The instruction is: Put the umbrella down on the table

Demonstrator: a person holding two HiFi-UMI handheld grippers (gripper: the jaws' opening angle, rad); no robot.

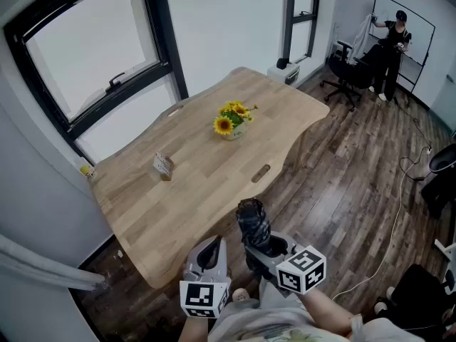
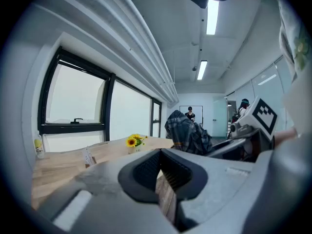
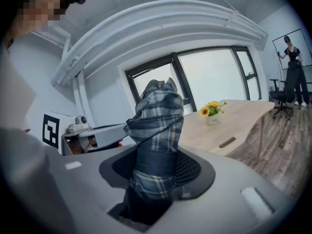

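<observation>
Right gripper is closed on a folded plaid umbrella; its jaws are set partway apart, with the pads pressed on the bundle's lower part. The umbrella is held roughly upright, its top standing well above the jaws. It is seen in the air just off the near edge of the tabletop, not resting on it. Left gripper is noted just beside the right one, jaws drawn together at the tips, nothing between them. A pot of sunflowers and a small card stand are seen on the tabletop. A person is seen standing at the far wall.
</observation>
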